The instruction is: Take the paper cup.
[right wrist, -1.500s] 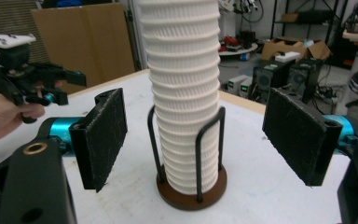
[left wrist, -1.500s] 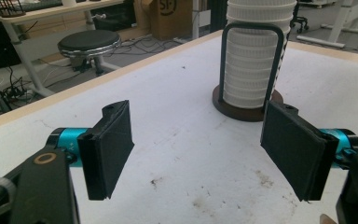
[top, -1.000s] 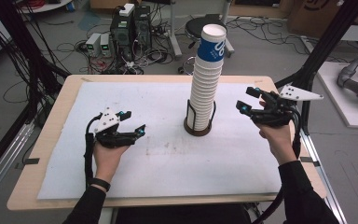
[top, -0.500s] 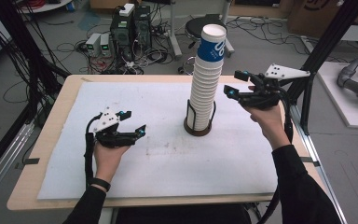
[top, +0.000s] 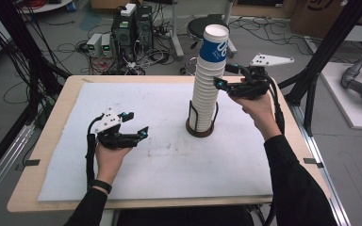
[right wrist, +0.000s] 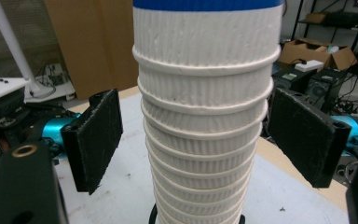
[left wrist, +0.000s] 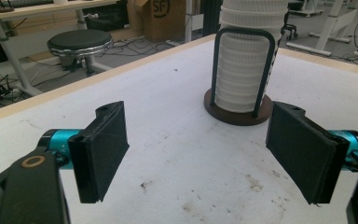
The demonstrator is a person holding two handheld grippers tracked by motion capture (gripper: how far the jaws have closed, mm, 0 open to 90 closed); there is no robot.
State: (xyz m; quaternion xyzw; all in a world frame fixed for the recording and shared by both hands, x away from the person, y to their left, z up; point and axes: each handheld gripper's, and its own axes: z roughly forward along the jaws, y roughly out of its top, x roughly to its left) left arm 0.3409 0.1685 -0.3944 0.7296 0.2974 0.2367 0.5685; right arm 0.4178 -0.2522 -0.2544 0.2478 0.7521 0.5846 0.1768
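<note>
White ribbed paper cups form a tall stack of cups [top: 206, 89] standing upright in a dark wire holder [top: 201, 123] on the table [top: 56, 197], slightly right of centre on the white mat [top: 160, 165]. The top cup [top: 213, 47] carries a blue band.

High view: the right gripper [top: 226, 77] is raised off the table and held level with the upper part of the stack, its jaws pointing at the cups from the right. One jaw tip lies just beside the stack. Whether the jaws touch the cups cannot be told from here. The left gripper [top: 138, 125] is low over the mat at the left, well apart from the stack, with its jaws spread wide and nothing between them. The person's left hand [top: 107, 157] grips it from below.

Left gripper view: both black pads [left wrist: 103, 149] stand wide apart with only bare mat between them. The stack of cups [left wrist: 247, 60] and its holder [left wrist: 242, 109] stand farther off, ahead and to the right, with a wire loop of the holder running up the cups' side. Small dark marks show on the mat.

Right gripper view: the stack of cups [right wrist: 205, 116] stands upright between the two pads [right wrist: 95, 140]. The jaws are wide open; a gap shows between each pad and the cup walls, so the pads are not touching them. The blue band sits at the top edge of this view.
</note>
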